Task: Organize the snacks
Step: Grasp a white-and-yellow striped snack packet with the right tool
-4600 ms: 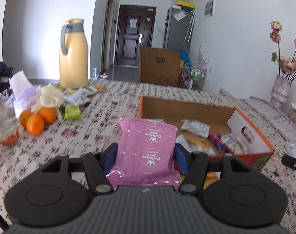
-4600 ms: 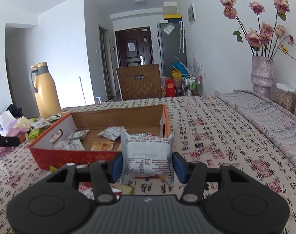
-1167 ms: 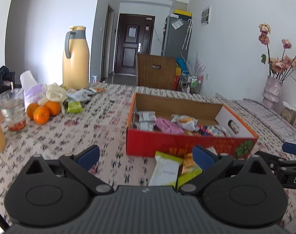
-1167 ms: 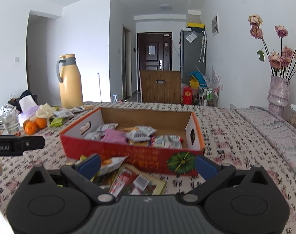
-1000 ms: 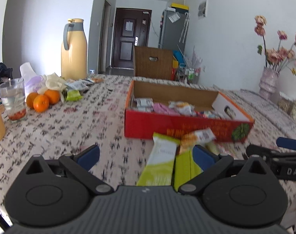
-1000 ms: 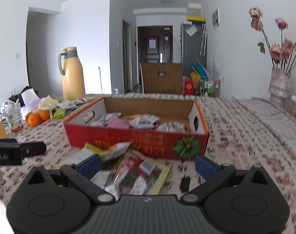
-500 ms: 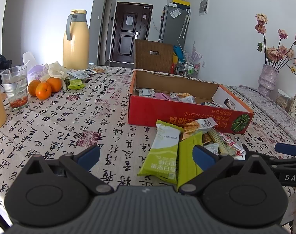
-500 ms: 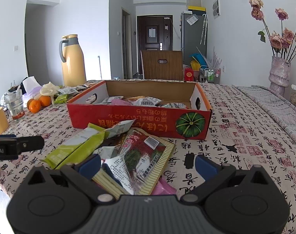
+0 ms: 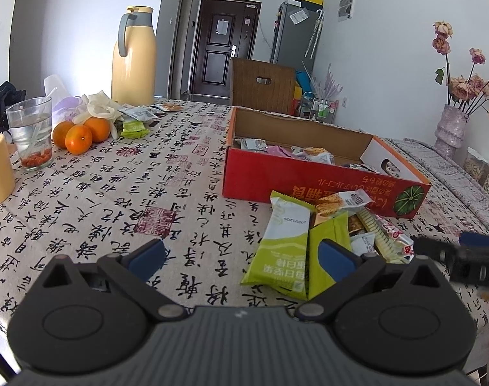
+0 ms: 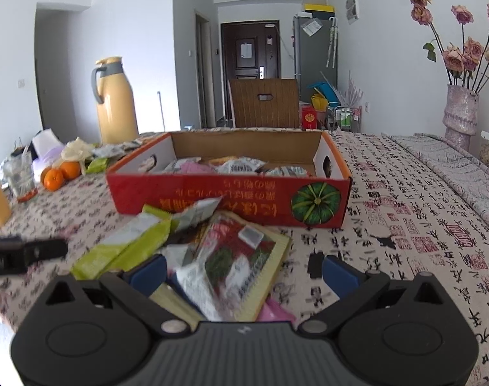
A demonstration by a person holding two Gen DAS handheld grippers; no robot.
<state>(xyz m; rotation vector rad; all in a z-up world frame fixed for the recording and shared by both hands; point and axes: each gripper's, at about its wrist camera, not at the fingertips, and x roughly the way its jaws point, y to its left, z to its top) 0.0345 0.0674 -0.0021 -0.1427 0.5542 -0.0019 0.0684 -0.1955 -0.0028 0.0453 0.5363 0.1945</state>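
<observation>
both grippers are between picks. the left gripper (image 9: pixel 239 257) and right gripper (image 10: pixel 242 273) hang with jaws wide and empty over the loose snack pile (image 10: pixel 192 244), which lies on the tablecloth (image 9: pixel 115 193) just in front of the red box (image 10: pixel 228 197) that already holds several packets. the next move likely calls for lowering onto one packet, perhaps the green packet (image 9: pixel 283 247), and closing squarely across it.

Both grippers have let go and dropped back to the loose pile.

The left gripper (image 9: pixel 241 259) no longer holds the pink packet (image 9: pixel 278 151), nor the right gripper (image 10: pixel 244 273) its white packet (image 10: pixel 241 164); both packets now lie in the red box (image 10: pixel 212 193), and both jaws gape wide over the green wrappers (image 9: pixel 286 254).
</observation>
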